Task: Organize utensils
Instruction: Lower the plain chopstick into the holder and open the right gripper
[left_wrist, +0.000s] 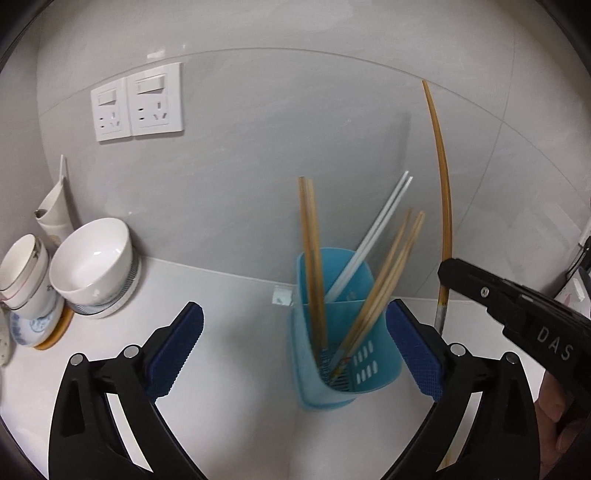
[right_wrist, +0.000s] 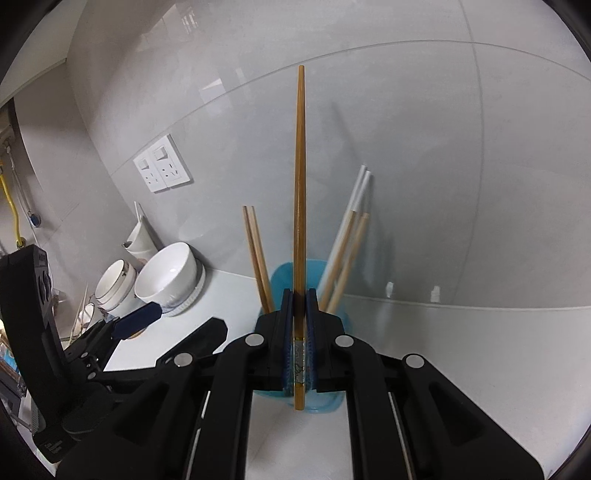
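1. Pinching one long brown wooden chopstick (right_wrist: 300, 192) tight between the blue pads of the right gripper (right_wrist: 300, 354), pointing it up, just in front of the blue plastic holder (right_wrist: 284, 267).
2. Spreading wide and holding nothing: the left gripper (left_wrist: 295, 350), its blue pads (left_wrist: 177, 350) on either side of the blue plastic holder (left_wrist: 354, 317).
3. Leaning inside that holder: two pale wooden chopstick pairs (left_wrist: 312, 266) and a white plastic pair (left_wrist: 373, 236).
4. Standing near the grey wall on the white counter (left_wrist: 221, 295).
5. Sitting far to the left: a white round bowl (left_wrist: 92, 258) and stacked white cups (left_wrist: 24, 277).
6. Hanging on the wall: two white sockets (left_wrist: 136, 107).
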